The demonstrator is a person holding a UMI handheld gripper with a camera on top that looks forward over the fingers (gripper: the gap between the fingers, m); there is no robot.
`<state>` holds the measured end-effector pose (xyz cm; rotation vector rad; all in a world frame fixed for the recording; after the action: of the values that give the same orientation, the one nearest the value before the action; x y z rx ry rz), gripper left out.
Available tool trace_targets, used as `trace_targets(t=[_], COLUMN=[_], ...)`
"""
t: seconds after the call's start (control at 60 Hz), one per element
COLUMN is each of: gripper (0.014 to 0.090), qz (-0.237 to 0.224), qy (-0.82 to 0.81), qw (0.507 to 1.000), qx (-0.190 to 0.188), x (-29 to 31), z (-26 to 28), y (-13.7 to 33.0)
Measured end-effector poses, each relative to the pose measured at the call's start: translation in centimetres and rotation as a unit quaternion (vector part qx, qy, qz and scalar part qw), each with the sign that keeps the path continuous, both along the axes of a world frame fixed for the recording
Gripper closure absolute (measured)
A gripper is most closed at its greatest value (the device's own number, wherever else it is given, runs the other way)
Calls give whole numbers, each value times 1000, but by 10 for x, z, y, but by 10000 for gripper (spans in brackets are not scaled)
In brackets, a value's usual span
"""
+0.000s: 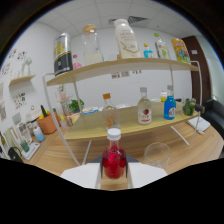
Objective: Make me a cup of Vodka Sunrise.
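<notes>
Tool [114, 172]: its two fingers sit at either side of a small red bottle, close against its lower body; both seem to press on it, so it is clamped on the bottle.
Red bottle [114, 159]: small, clear, filled with red liquid, white cap on top, upright between the fingers, in front of the shelf unit.
Wine glass [156, 153]: clear and empty, just beside the red bottle on its right, standing on the desk.
Desk [210, 142]: light wood grain, showing around the shelf unit's legs.
Shelf unit [125, 65]: two wooden boards on a white wire frame, beyond the fingers.
Lower shelf: a clear bottle with an orange cap [109, 111] stands directly behind the red bottle; to its right a clear bottle with a red label [144, 107], then a blue bottle [170, 106], then a dark green bottle [188, 106] near the end.
Upper shelf: a dark can-shaped container with a yellow label [63, 54], a clear jar [91, 46], a tall white carton [126, 39], and smaller colourful packs towards the right end.
Left of the shelf unit: an orange pot [47, 123] with a plant, with small items around it too small to tell.
White napkin [199, 124]: lies at the right end of the lower shelf.
</notes>
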<state>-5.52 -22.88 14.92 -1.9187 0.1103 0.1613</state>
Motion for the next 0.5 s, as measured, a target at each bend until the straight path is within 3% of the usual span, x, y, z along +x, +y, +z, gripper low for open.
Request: trace_targets(t=[0.183,0.35,0.5], gripper=[703,704,707], qz=[-37,-44,-48], qy=[255,509,638], qw=[966,860,769], qx=[5,5,0], x=[9,7,9], z=[26,49,54], y=[8,17,22])
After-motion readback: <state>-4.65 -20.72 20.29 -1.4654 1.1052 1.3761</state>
